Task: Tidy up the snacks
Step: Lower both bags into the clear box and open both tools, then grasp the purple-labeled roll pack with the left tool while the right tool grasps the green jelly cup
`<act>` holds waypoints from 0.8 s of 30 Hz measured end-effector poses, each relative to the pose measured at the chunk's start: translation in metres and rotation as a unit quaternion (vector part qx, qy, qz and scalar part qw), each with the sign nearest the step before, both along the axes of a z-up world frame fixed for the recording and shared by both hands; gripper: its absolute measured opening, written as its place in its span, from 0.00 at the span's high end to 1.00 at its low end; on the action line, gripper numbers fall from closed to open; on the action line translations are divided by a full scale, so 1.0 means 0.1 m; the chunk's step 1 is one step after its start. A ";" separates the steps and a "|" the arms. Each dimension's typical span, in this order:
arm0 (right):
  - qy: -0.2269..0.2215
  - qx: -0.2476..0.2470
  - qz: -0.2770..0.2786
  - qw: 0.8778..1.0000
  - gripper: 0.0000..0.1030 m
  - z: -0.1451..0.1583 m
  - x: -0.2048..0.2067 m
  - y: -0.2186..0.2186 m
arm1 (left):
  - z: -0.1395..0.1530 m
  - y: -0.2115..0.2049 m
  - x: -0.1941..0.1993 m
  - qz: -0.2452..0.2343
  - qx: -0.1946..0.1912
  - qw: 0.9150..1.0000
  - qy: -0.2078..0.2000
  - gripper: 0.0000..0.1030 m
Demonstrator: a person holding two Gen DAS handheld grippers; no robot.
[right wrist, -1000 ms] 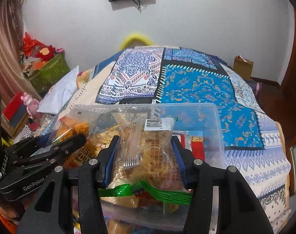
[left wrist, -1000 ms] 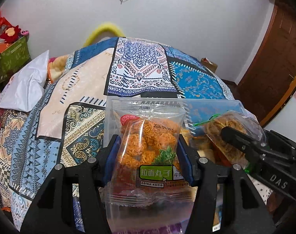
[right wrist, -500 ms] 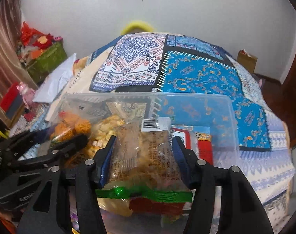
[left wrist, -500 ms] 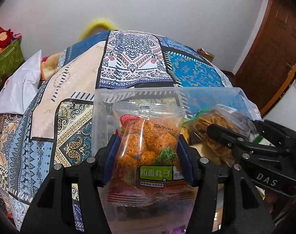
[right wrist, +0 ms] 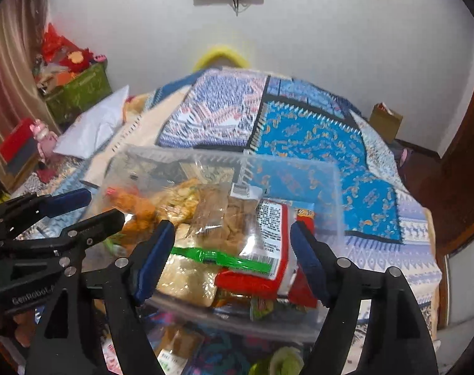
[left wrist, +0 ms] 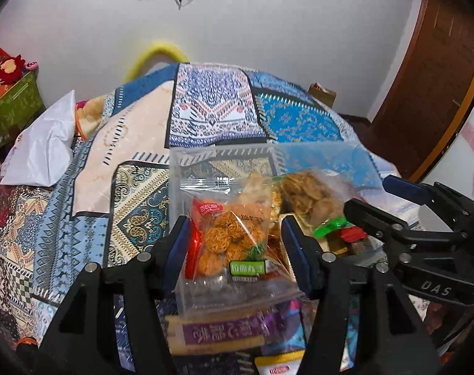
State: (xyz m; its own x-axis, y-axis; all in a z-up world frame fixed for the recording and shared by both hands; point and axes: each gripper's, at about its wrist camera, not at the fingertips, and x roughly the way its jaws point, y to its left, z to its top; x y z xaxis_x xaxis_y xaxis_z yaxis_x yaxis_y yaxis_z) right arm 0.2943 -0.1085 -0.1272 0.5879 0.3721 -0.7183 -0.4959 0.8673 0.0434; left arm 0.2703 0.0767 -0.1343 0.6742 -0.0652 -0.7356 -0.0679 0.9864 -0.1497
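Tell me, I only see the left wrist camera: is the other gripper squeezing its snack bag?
Observer: No. The right gripper is opening its jaws; the green-striped bag lies between them, and the pads are clear of it.
Operator: What's under that bag?
Observer: A red packet with a white printed back, partly under it.
Operator: Does the bag have a label?
Observer: Yes, a white barcode sticker at its far end.

Snack packets (right wrist: 224, 218) piled inside clear plastic bin (right wrist: 337, 187).
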 end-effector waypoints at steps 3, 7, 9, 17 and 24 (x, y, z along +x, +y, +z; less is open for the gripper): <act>-0.012 0.009 0.000 1.000 0.28 0.12 -0.11 -0.08 | 0.12 0.02 -0.14 0.004 0.000 1.000 -0.010 0.42; -0.027 0.021 -0.001 0.999 0.25 0.23 -0.26 -0.22 | 0.21 0.03 -0.36 0.004 0.016 1.000 -0.025 0.33; -0.032 0.023 -0.003 0.999 0.22 0.23 -0.32 -0.27 | 0.20 0.03 -0.44 0.002 0.020 0.999 -0.025 0.33; -0.016 0.012 -0.008 1.000 0.21 0.01 -0.50 -0.50 | -0.19 0.13 -0.70 -0.004 0.024 0.999 0.022 0.33; 0.014 -0.004 -0.022 1.000 0.21 -0.28 -0.55 -0.69 | -0.66 0.31 -0.76 0.007 0.041 0.996 0.073 0.33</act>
State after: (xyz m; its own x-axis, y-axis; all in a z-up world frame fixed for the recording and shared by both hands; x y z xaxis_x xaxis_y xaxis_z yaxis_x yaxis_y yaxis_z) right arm 0.2389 -0.1776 -0.1551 0.5836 0.3396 -0.7376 -0.4556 0.8888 0.0488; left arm 0.1940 0.1077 -0.2006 0.5600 0.0090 -0.8284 -0.0976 0.9937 -0.0552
